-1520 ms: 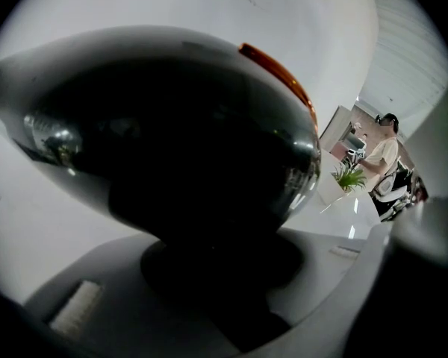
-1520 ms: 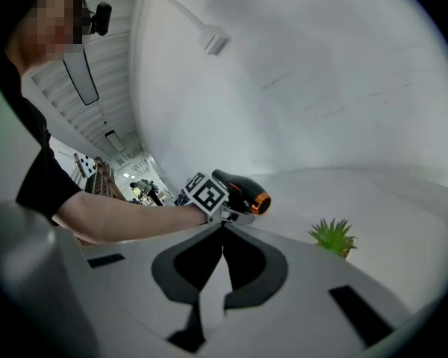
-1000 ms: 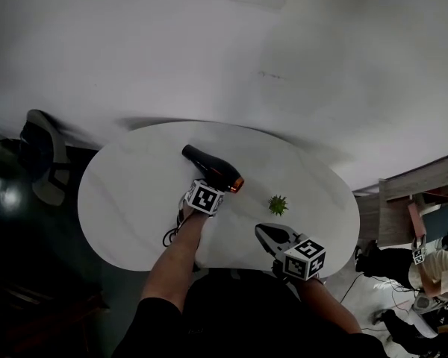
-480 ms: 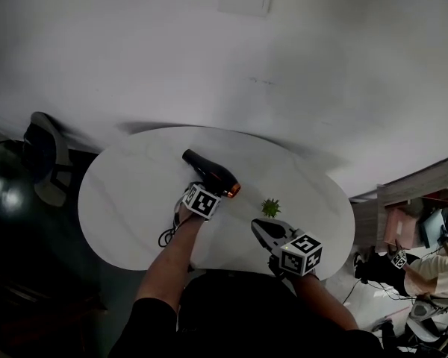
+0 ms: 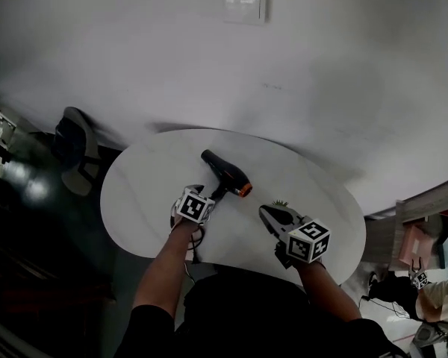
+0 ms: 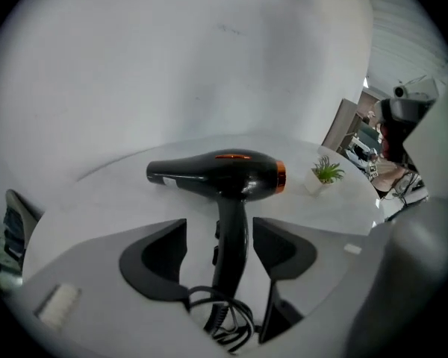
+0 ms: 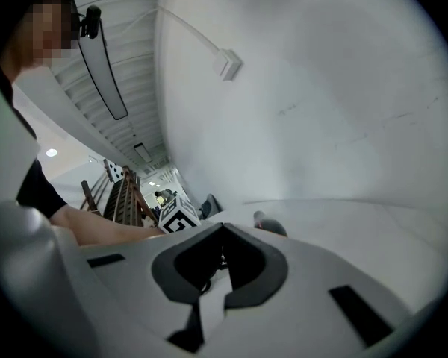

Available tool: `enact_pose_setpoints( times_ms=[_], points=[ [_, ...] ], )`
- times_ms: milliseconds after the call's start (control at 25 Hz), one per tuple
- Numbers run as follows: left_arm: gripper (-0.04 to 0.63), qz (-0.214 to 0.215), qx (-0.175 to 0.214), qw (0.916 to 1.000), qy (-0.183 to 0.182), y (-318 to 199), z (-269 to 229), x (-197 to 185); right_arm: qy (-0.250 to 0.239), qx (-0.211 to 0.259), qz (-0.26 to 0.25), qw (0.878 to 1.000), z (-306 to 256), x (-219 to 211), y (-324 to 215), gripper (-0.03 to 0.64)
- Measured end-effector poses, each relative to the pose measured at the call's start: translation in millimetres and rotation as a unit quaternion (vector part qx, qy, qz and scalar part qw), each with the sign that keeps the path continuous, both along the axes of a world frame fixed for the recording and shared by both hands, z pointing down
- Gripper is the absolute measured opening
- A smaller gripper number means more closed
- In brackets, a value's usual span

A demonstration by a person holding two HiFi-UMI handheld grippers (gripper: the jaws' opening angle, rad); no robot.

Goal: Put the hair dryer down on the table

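The black hair dryer [image 5: 225, 171] with an orange ring at its nozzle lies on the white oval table [image 5: 145, 181]. In the left gripper view the hair dryer [image 6: 216, 174] lies across the frame and its handle points back between my left gripper's [image 6: 219, 230] jaws. The jaws are opening; a gap shows on each side of the handle. The coiled cord [image 6: 224, 315] lies under the gripper. From the head view the left gripper [image 5: 207, 198] sits just behind the handle. My right gripper [image 5: 265, 213] hovers shut and empty over the table's near right; its jaws [image 7: 222, 230] meet at the tips.
A small green plant in a white pot [image 6: 325, 174] stands right of the dryer, just past the right gripper's tip [image 5: 281, 202]. A dark chair [image 5: 78, 155] stands left of the table. A person and equipment [image 5: 433, 297] are at the far right.
The left gripper's jaws have spread off the dryer's handle and the gripper has drawn back a little toward me. The dryer stays on the table. The right gripper barely moved.
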State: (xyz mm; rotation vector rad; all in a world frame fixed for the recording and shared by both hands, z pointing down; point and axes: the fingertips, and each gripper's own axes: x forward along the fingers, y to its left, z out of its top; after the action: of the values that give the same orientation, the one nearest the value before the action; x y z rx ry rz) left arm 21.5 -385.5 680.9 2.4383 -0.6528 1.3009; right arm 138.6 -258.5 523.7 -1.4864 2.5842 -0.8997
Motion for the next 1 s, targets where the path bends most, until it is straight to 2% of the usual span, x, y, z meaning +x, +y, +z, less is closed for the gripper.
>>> enact_pose_setpoints(
  times_ms=[200, 360, 560, 640, 840, 1000],
  points=[
    [0.282, -0.044, 0.036, 0.9977, 0.037, 8.0, -42.3, -24.4, -0.008, 0.021, -0.029, 0.999, -8.5, -0.9, -1.7, 0.012],
    [0.279, -0.044, 0.043, 0.9945, 0.084, 22.4, -77.9, -28.5, -0.013, 0.024, -0.042, 0.999, -9.3, -3.6, 1.1, 0.012],
    [0.237, -0.033, 0.079, 0.9918, 0.095, 31.3, -113.4, -32.5, -0.015, 0.027, -0.039, 0.999, -11.9, -5.6, 0.4, 0.012],
    [0.177, -0.039, 0.098, 0.9890, 0.104, 29.9, -126.5, -38.5, -0.011, 0.033, -0.039, 0.999, -16.5, -9.9, -1.1, 0.012],
    [0.173, -0.064, 0.139, 0.9745, 0.164, 24.9, -162.4, -54.3, 0.005, 0.044, -0.025, 0.999, -25.7, -14.4, -6.6, 0.012],
    [0.173, -0.100, 0.163, 0.9537, 0.232, 23.1, -197.9, -78.7, 0.014, 0.051, -0.020, 0.998, -34.1, -29.6, -10.0, 0.012]
  ],
)
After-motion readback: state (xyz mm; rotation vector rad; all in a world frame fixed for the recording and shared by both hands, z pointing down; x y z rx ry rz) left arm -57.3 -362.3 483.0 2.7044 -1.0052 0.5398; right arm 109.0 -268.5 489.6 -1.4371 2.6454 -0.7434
